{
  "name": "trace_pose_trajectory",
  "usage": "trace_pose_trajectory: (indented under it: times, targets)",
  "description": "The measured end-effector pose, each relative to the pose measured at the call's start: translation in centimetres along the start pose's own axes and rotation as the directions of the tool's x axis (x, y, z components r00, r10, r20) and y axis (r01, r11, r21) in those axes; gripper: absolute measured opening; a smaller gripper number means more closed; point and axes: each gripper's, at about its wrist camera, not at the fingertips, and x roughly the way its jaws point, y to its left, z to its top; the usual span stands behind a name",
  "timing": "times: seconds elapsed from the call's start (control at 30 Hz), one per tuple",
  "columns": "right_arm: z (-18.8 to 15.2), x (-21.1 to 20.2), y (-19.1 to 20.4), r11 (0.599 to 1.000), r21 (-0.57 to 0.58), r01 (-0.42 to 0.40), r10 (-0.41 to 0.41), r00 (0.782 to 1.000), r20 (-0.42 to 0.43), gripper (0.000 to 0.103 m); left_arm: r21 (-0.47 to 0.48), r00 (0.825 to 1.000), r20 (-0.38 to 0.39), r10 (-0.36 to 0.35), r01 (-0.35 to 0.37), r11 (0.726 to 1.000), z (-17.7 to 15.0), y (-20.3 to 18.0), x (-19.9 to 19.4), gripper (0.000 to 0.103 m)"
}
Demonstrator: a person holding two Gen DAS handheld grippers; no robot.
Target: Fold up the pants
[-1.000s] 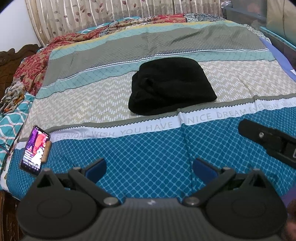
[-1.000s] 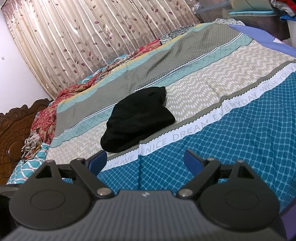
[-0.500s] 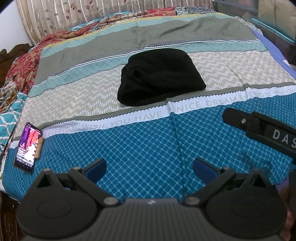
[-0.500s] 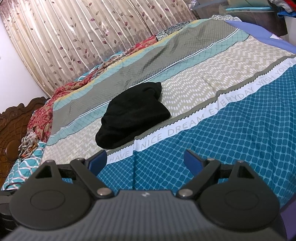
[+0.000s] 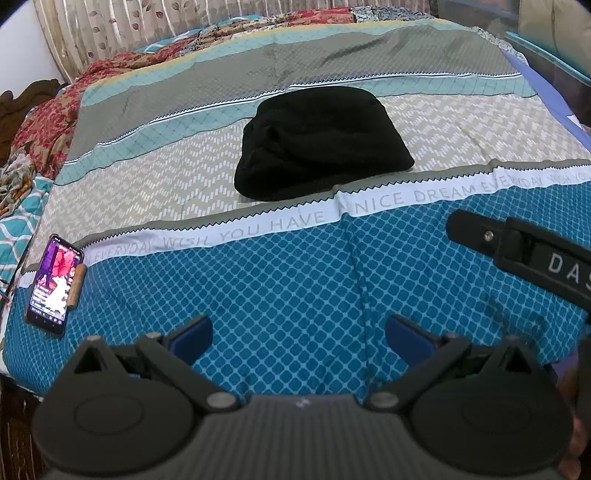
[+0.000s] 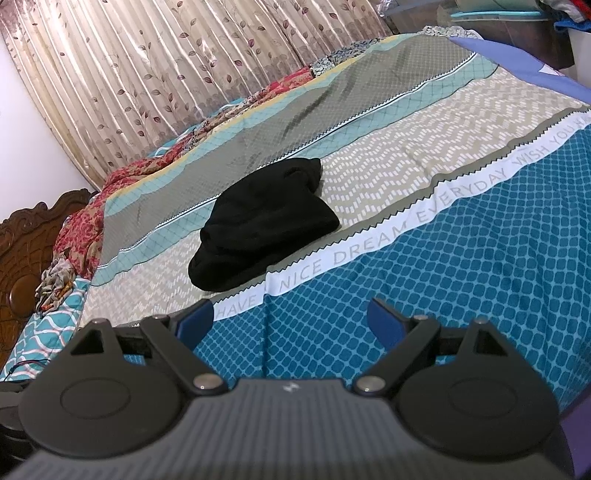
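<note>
The black pants point(image 5: 321, 144) lie in a folded, rounded bundle on the beige zigzag band of the bedspread, just beyond the white lettered stripe; they also show in the right wrist view point(image 6: 262, 225). My left gripper point(image 5: 299, 332) is open and empty, held over the blue diamond band well short of the pants. My right gripper point(image 6: 290, 319) is open and empty, also over the blue band, near the lettered stripe. The right gripper's black body point(image 5: 517, 243) shows at the right edge of the left wrist view.
A lit phone point(image 5: 53, 280) lies at the bed's left near edge. Crumpled red patterned cloth point(image 5: 44, 122) lies at the far left by a carved wooden headboard point(image 6: 22, 258). Curtains point(image 6: 166, 66) hang behind the bed. Storage bins point(image 6: 517, 26) stand at far right.
Both grippers have drawn back and shifted slightly; the pants sit a little farther off in both views. The right gripper's body reaches further into the left wrist view. The pants have not moved.
</note>
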Motion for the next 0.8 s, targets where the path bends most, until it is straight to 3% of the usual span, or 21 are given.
trace_pose_trajectory:
  times: [0.8]
  targets:
    - [-0.19,0.24,0.1,1.0,-0.006,-0.001,0.001,1.0,-0.007,0.092,0.005,1.0,-0.018,-0.023,0.023,1.0,0.03,-0.15,0.26,0.103]
